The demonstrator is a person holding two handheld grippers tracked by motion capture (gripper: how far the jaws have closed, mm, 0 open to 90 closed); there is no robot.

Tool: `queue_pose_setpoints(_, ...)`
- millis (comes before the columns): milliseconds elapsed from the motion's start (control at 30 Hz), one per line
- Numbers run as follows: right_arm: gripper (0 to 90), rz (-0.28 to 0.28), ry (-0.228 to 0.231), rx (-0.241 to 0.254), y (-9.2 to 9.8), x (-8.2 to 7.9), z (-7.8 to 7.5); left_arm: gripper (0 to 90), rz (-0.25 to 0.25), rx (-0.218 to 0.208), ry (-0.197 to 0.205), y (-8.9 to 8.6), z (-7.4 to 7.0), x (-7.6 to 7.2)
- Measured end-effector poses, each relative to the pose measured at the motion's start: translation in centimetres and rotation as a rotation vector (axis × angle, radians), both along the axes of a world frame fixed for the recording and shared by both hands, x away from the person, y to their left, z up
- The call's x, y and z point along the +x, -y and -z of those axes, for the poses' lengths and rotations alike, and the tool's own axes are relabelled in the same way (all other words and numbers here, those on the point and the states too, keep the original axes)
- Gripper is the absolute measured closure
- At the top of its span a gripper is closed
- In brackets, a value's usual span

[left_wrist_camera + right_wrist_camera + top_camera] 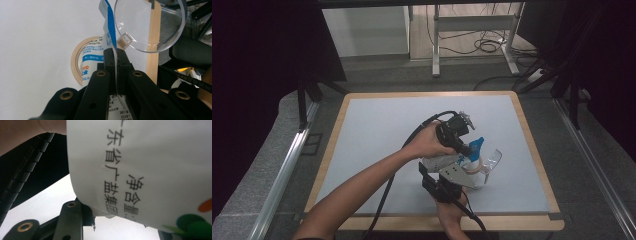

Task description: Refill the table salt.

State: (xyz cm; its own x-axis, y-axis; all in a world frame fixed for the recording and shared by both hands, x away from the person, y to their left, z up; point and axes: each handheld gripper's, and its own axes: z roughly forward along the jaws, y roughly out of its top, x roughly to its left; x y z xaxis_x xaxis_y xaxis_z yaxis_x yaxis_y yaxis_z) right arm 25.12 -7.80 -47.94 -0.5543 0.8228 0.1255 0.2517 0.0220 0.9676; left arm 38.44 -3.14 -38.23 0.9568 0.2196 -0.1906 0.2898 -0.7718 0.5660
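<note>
A white bag with a blue top [476, 145] and printed text is held over the table between both grippers. My left gripper [468, 150] reaches in from the left and is shut on the bag's thin upper edge [108, 32]; its jaws [115, 53] pinch the film flat. From the near side my right gripper [452, 170] holds the bag's white body [150, 170], which lies between its jaws [123, 220]. Under the bag a roll of beige tape [474, 166] [75, 62] lies flat. A clear plastic bowl [492, 161] [150, 22] is beside it.
The light grey table top [377, 130] has a wooden rim [532, 140]. Metal rails [282, 175] run along both sides. Black curtains hang left and right, and a table frame [436, 45] with loose cables stands on the floor behind.
</note>
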Motion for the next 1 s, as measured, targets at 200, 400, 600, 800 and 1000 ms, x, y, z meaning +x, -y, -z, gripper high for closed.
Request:
queue_pose_setpoints(200,55.2,-0.003,0.0,0.001,-0.03,0.02,-0.02,90.0,0.001,0.001,-0.002,-0.07,0.03,0.04)
queue_pose_setpoints(400,55.3,-0.006,-0.006,0.001,-0.14,-0.02,0.07,90.0,-0.004,-0.006,-0.011,-0.21,0.31,0.09)
queue_pose_setpoints(600,55.3,-0.006,-0.003,0.001,-0.18,0.02,0.09,90.0,-0.004,-0.007,-0.009,-0.24,0.3,0.1)
queue_pose_setpoints(800,55.3,-0.008,-0.004,0.0,-0.14,0.04,0.09,90.0,-0.005,-0.007,-0.005,-0.25,0.28,0.12)
queue_pose_setpoints(1000,55.3,-0.009,-0.002,-0.001,-0.13,0.07,0.08,90.0,-0.003,-0.002,-0.003,-0.29,0.24,0.16)
